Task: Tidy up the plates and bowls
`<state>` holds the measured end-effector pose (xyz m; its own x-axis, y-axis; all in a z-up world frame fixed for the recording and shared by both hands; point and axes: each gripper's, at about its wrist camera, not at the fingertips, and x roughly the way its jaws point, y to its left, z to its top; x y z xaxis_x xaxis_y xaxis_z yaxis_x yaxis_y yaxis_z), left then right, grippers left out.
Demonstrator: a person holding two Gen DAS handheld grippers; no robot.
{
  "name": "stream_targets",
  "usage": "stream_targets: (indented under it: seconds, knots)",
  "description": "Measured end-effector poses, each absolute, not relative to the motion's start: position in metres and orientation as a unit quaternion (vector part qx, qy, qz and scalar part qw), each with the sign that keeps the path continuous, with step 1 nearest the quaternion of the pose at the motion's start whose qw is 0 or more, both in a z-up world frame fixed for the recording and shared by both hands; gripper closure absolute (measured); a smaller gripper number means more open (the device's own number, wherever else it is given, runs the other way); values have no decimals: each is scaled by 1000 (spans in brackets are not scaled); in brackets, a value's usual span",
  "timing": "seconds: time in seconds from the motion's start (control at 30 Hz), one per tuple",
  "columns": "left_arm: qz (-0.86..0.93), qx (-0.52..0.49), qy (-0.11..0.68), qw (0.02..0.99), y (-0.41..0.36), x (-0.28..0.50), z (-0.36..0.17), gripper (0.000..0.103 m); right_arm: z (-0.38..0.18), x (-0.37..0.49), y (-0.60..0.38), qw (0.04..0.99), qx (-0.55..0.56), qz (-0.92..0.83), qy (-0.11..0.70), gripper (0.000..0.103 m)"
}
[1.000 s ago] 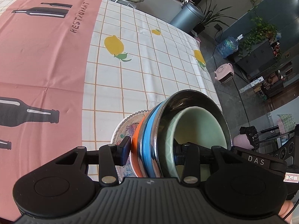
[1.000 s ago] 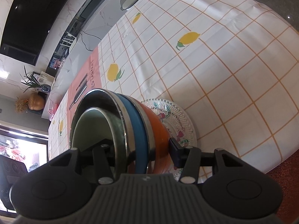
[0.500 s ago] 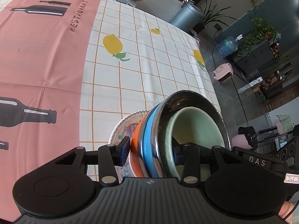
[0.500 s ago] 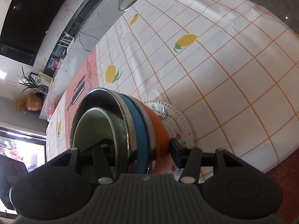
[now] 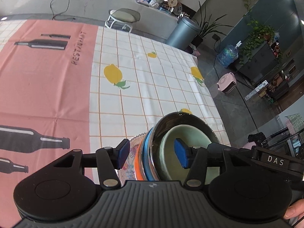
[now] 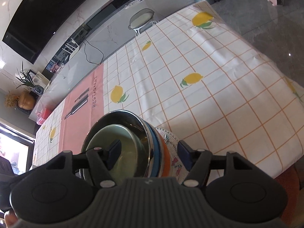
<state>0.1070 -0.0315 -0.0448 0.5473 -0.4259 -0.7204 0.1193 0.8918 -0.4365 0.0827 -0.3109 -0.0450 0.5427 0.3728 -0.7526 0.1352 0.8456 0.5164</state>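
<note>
Both grippers, left gripper [image 5: 152, 153] and right gripper [image 6: 149, 153], were clamped on the nested stack: pale green ceramic bowl [image 5: 174, 148], steel, blue and orange bowls, patterned glass plate [image 6: 171, 138]. Now jaws are opening, pads clear; stack rests at six o'clock, apparently placed.

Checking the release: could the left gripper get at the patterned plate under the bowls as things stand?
Probably not cleanly. The left gripper, jaws opening, straddles the stacked bowls, which cover most of the patterned plate; only its rim shows.
</note>
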Motion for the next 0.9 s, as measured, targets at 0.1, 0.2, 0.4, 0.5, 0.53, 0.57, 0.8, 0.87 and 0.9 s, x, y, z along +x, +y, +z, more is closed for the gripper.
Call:
stream_targets:
  seconds: [0.1,0.2,0.4,0.5,0.53,0.57,0.8,0.87,0.9]
  knots:
    - [-161,-137,411,887,-34,97,-25,35,-29,78,-305,857,236,72,452,33]
    - [-164,-103,372,908,-35,83,-7,31,-12,71,-296,879,201,74,427,30]
    - [-138,-29,286,948,-37,52,18,29,12,52,-282,909,150,78,382,18]
    - [-119,6,236,964,-37,36,26,25,19,40,-276,919,132,79,363,14]
    - [-114,11,225,968,-36,31,28,25,20,35,-274,922,127,79,358,13]
    - [-110,16,216,970,-36,27,30,24,21,32,-272,924,122,79,353,13]
    - [-69,96,185,976,-46,0,28,16,19,5,-254,934,103,71,334,8]
    - [-71,95,199,973,-46,-3,23,16,15,-1,-249,933,99,69,339,8]
    - [-76,92,208,971,-44,-4,21,16,13,-5,-246,932,96,65,342,8]
